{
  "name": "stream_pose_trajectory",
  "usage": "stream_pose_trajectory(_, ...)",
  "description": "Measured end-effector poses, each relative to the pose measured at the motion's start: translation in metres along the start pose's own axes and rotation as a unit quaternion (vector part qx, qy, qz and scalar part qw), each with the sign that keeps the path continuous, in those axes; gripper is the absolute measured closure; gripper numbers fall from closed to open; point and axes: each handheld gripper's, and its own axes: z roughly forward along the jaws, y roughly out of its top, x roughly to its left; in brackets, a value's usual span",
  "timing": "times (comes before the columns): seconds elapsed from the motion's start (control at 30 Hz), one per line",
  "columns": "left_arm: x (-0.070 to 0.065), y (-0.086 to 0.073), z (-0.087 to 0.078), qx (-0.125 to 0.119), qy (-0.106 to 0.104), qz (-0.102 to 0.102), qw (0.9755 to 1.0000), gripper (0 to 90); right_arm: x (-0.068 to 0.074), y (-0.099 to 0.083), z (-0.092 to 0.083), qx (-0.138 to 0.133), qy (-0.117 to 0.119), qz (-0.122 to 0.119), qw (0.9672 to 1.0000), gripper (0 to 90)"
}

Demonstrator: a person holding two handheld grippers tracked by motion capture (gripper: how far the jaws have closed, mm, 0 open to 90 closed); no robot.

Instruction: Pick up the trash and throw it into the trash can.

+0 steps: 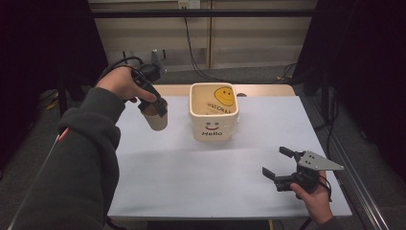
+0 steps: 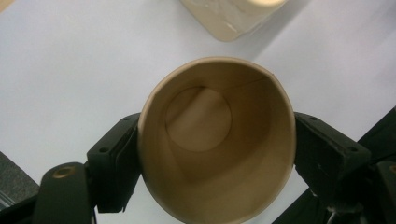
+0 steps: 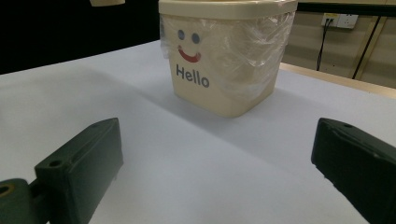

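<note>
Left claw (image 1: 155, 109) pinches an empty tan paper cup (image 1: 156, 118), one jaw pressed on each side of the wall near the rim. Cup hangs upright, clear of the pale blue-grey bench (image 1: 191, 172), to the left of the cream plastic bin with the smiley face and "Hello" print (image 1: 213, 115). From the left gripper view the cup (image 2: 217, 140) is bare inside, bottom disc visible, wall squeezed slightly oval by the grip.

Progress, as I read it: pick-up is done, cup is off the surface. Left to do: carry it across to the bin, get it over the opening, let go. Bin looks lined with a clear plastic bag (image 3: 243, 51); a yellow smiley shows inside it, otherwise I cannot tell what it holds.

Right claw (image 1: 283, 167) rests low near the front right of the bench, jaws spread wide, nothing between them, pointed at the bin (image 3: 224, 60).

Room: gap between cup and bin is open, nothing lying in it. Cup bottom looks roughly level with the bin rim, so more lift is likely wanted before crossing. The bin sits toward the far edge, with a tan wooden strip (image 1: 167, 90) behind. Front and middle of the bench bare. Dark curtains close in on both sides.
</note>
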Motion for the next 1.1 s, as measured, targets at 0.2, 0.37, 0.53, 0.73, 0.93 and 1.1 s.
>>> stream_pose_trajectory(0.2,-0.002,0.007,-0.015,0.002,0.000,-0.003,1.0000,22.0,0.000,0.000,0.000,-0.001,0.001,0.000,1.0000,1.5)
stream_pose_trajectory(0.37,-0.003,0.011,-0.027,0.006,0.003,0.003,1.0000,22.3,0.000,0.000,0.000,-0.002,0.000,0.004,1.0000,1.5)
stream_pose_trajectory(0.53,-0.006,0.015,-0.036,0.010,0.006,-0.003,0.9999,22.4,0.000,0.000,0.000,-0.003,0.001,0.004,1.0000,1.5)
stream_pose_trajectory(0.73,-0.006,0.020,-0.044,0.012,0.000,-0.004,0.9999,22.5,0.000,0.000,0.000,-0.003,0.000,0.005,1.0000,1.5)
stream_pose_trajectory(0.93,-0.005,0.024,-0.052,0.016,0.003,-0.006,0.9998,22.7,0.000,0.000,0.000,-0.001,0.003,-0.002,1.0000,1.5)
stream_pose_trajectory(1.1,-0.007,0.029,-0.061,0.014,0.009,-0.008,0.9998,22.9,0.000,0.000,0.000,-0.003,0.002,0.004,1.0000,1.5)
